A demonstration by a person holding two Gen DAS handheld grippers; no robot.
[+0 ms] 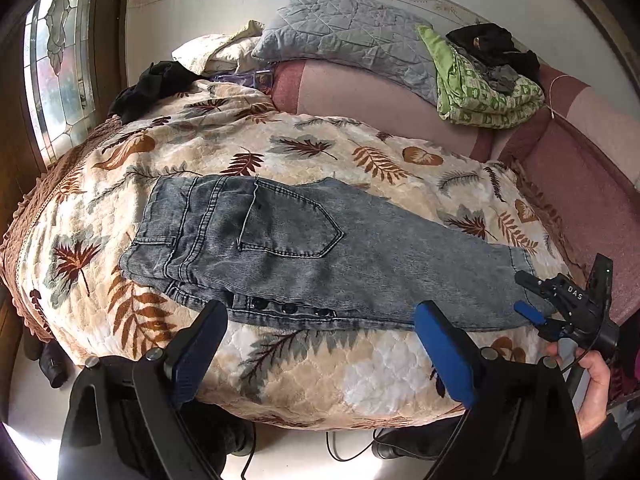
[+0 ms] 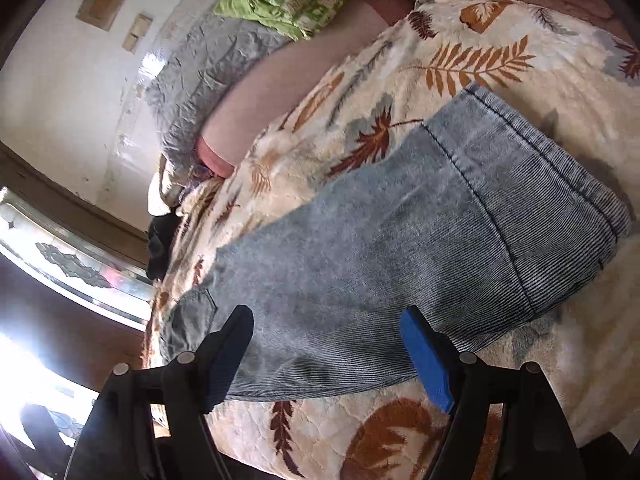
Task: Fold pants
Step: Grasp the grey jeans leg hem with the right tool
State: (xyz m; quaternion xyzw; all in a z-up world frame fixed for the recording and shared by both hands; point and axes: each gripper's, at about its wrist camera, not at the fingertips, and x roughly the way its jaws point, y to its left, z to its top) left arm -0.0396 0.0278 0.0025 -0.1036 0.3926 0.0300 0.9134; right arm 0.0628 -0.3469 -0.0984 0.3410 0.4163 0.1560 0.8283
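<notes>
Grey-blue jeans (image 1: 320,248) lie folded lengthwise on a leaf-patterned blanket (image 1: 320,140), waist at the left, leg hems at the right. My left gripper (image 1: 320,312) is open and empty, hovering just in front of the jeans' near edge. My right gripper (image 1: 524,292) shows in the left wrist view at the hem end, open, fingers close to the cloth. In the right wrist view the right gripper (image 2: 328,316) is open over the lower leg (image 2: 400,240), with the hem (image 2: 560,168) ahead to the right.
A grey pillow (image 1: 352,36), a green patterned bundle (image 1: 480,88) and dark clothes (image 1: 492,44) lie at the back of the bed. More dark clothing (image 1: 152,88) sits at the back left. A window (image 1: 60,64) is on the left. The bed's front edge (image 1: 320,416) is just below the grippers.
</notes>
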